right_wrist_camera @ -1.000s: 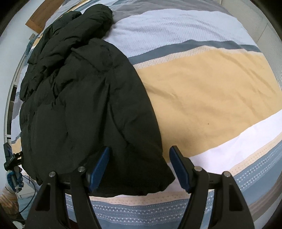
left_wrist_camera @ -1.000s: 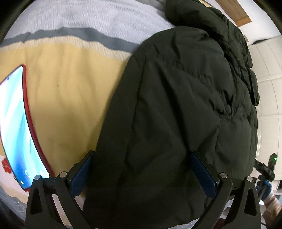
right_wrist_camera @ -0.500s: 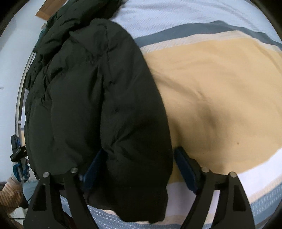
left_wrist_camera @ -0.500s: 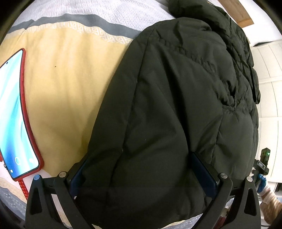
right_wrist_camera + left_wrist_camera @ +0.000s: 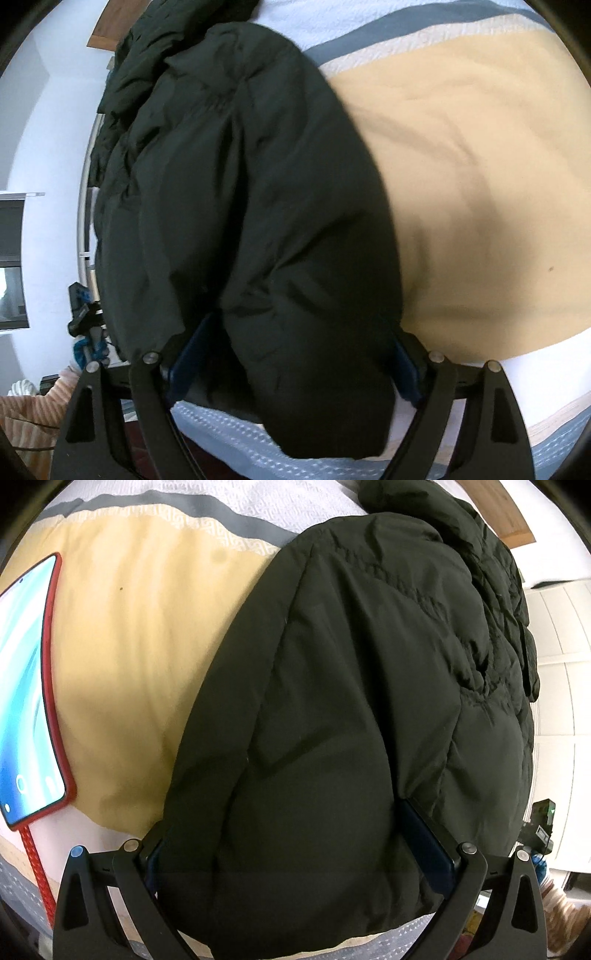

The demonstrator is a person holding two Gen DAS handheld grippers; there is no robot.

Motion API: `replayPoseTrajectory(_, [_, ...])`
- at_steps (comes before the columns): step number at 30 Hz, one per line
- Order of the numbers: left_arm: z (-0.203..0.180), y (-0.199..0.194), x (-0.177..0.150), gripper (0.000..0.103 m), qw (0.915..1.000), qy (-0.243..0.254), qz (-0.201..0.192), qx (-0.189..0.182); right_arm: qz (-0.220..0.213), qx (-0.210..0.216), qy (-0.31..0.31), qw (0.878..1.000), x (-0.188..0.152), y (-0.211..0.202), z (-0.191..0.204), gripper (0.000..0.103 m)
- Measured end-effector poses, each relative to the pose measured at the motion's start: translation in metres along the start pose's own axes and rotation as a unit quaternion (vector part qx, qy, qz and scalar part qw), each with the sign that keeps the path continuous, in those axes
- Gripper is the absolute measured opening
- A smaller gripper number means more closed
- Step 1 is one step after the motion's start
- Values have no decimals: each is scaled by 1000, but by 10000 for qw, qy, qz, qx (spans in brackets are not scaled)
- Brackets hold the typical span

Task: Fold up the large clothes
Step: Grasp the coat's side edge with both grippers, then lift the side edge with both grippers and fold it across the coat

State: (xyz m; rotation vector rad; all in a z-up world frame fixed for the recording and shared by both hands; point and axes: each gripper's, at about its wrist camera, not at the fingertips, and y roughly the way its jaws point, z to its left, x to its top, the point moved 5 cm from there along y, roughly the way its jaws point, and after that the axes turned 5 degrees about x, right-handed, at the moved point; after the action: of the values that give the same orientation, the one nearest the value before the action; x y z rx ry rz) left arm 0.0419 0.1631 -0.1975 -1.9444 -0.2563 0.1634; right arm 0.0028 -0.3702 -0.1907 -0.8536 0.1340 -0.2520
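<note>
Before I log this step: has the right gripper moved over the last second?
Yes. The right gripper has come down toward the bed: the black jacket now fills the space between its opening jaws, hiding more of the striped bedspread.

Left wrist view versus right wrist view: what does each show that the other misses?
Only the left wrist view shows the phone in its red case, with a red cable, lying on the bedspread apart from the jacket. Only the right wrist view shows the dark screen on the wall. Both show the black jacket between wide tool fingers on the striped bedspread.
</note>
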Motion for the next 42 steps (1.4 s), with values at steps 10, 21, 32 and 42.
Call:
replayPoseTrajectory(10, [-4, 8, -23, 102, 9998, -119, 44, -159, 263, 315, 13, 9992, -4, 20, 20, 86])
replayPoseTrajectory(21, [-8, 2, -37, 99, 9990, -302, 48, -340, 352, 238, 29, 9991, -4, 26, 35, 83])
replayPoseTrajectory(32, [-33, -7, -43, 25, 9952, -834, -16, -514, 284, 115, -67, 9995, -4, 39, 77, 27])
replayPoseTrajectory(42, [-82, -53, -21, 12, 9977, -407, -380, -374, -393, 141, -388, 9984, 15, 1, 120, 14])
